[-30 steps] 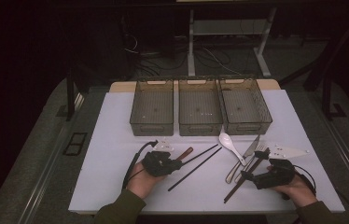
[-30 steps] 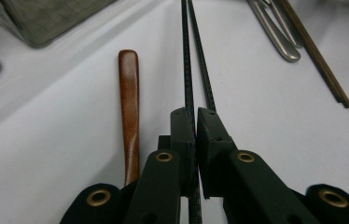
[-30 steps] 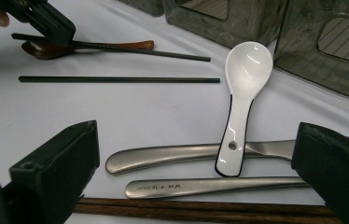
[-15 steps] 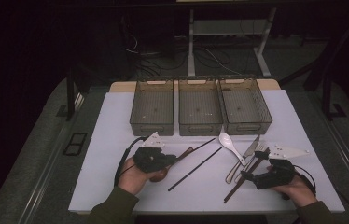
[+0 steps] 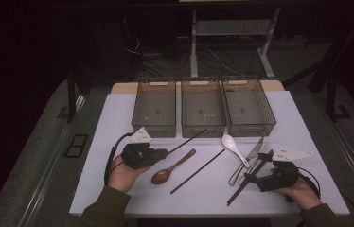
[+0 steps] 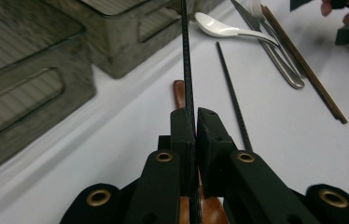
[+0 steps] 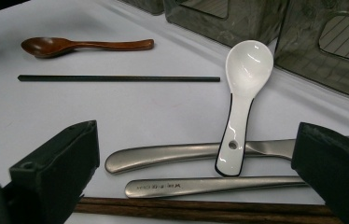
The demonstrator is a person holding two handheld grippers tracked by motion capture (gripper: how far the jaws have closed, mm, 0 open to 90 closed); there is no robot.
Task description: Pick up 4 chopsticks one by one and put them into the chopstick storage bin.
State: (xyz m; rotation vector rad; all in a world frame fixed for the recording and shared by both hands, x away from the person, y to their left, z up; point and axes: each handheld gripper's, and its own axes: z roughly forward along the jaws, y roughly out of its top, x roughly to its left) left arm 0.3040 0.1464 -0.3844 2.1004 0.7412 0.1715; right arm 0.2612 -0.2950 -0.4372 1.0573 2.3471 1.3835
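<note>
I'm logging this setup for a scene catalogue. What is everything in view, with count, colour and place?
bins: three, grey see-through, side by side at the table's far edge.
black chopsticks: two; held chopstick clamped in the left gripper, pointing toward the middle bin; loose chopstick flat on the table centre.
wooden spoon: one, brown, near the left gripper.
ceramic spoon: one, white, its handle lying over the metal cutlery.
metal cutlery: two steel handles, right of centre.
brown chopsticks: dark brown, by the right gripper; count unclear.
table: one, white top.
left gripper: black, shut on the chopstick.
right gripper: black, jaws wide apart.
</note>
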